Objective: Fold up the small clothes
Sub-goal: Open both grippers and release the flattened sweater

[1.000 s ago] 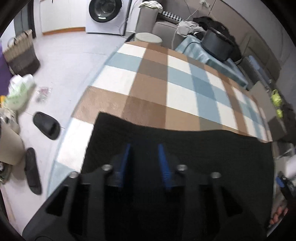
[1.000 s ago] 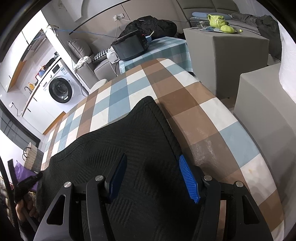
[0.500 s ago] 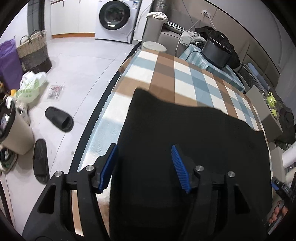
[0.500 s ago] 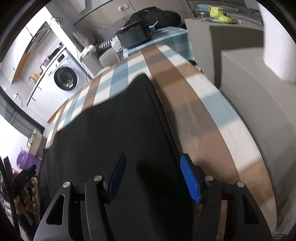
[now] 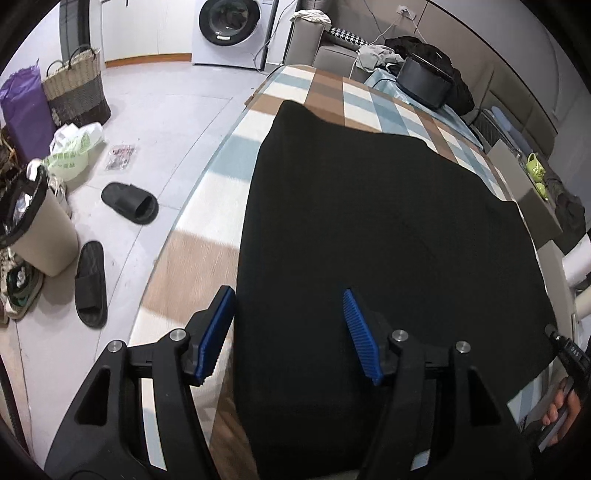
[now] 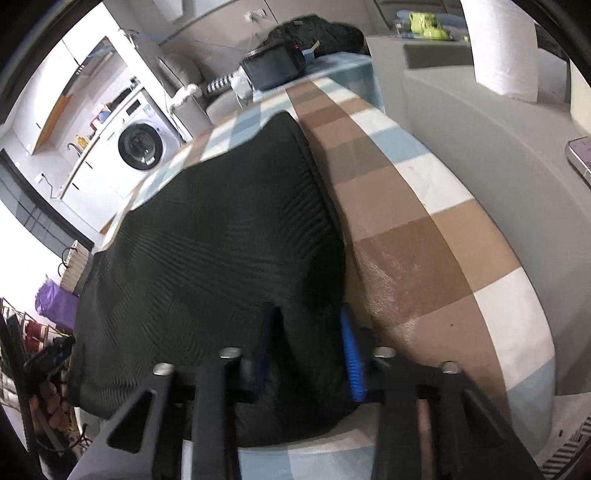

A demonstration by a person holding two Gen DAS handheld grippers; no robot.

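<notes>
Right gripper (image 6: 308, 354): fingers have just been closing and now pinch the near right corner of the black cloth (image 6: 221, 240); fabric bunches up between the blue pads and humps just beyond them. Half a second ago the same fingers stood apart above flat fabric.

Left gripper (image 5: 288, 336): fingers apart, nothing clamped. They straddle the cloth's near left edge, left pad over the checked surface (image 5: 207, 206), right pad over the fabric. A second ago they stood narrower and further in over the cloth; they have widened and shifted toward that edge.

Cloth lies spread flat on the surface, far edge towards the washing machine (image 5: 231, 31), near edge hanging slightly over the near rim. No fold visible yet.

Judgement: one corner is secured, the other not. The left fingers probably need to close on their corner before both can lift and carry the near edge over to the far one. Lifting on the right grip alone would drag the cloth askew.
</notes>
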